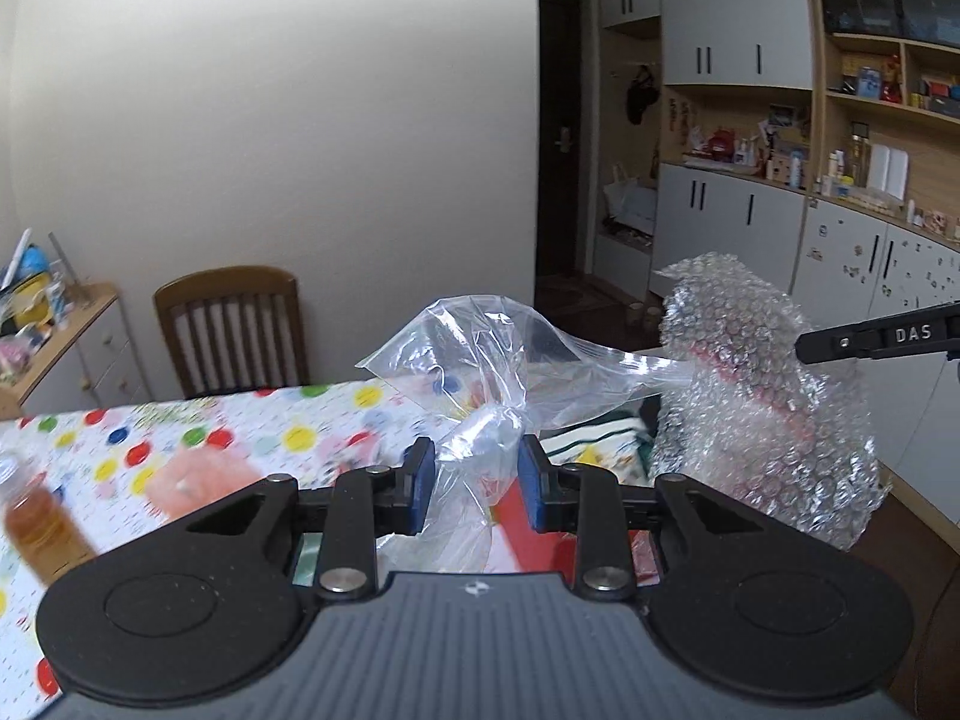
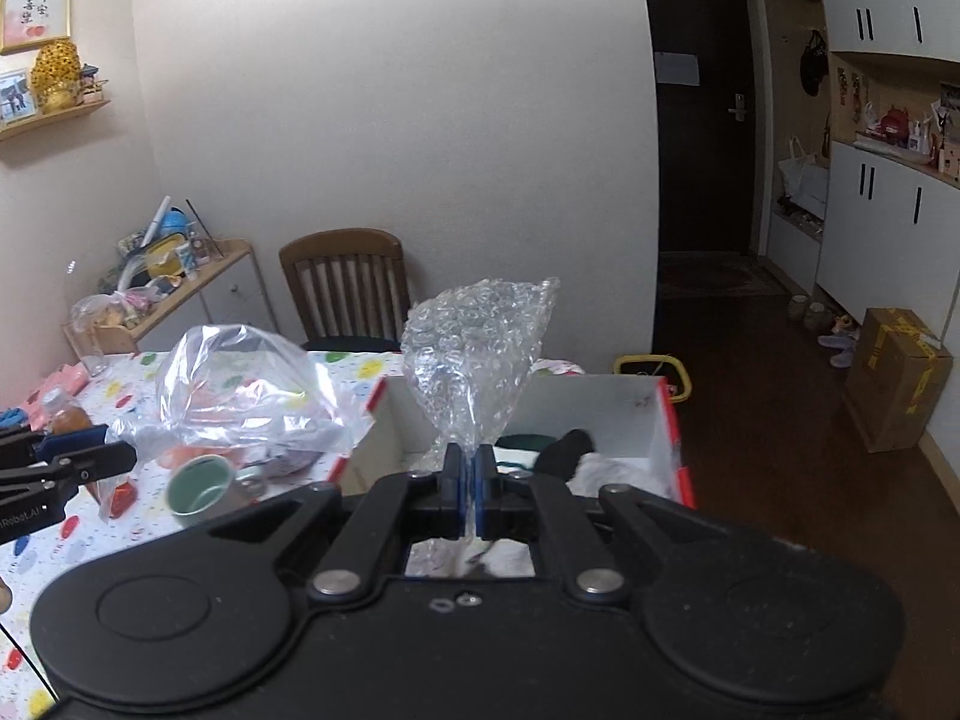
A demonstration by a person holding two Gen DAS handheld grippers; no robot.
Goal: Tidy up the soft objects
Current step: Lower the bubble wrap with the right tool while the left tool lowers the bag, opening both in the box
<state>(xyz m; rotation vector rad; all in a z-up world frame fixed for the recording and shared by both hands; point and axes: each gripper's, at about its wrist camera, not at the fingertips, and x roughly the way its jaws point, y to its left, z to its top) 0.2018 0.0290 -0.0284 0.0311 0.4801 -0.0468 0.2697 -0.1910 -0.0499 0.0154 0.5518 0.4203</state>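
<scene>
- Tabletop with dotted cloth carried a white box with red edges – dark and white soft items lay inside.
- Bubble wrap was raised above the box, pinched in the right tool, jaws closed tight.
- Clear plastic bag hung between the left tool jaws – they stood wide, not clamping.
- Green mug sat beside the box.
</scene>
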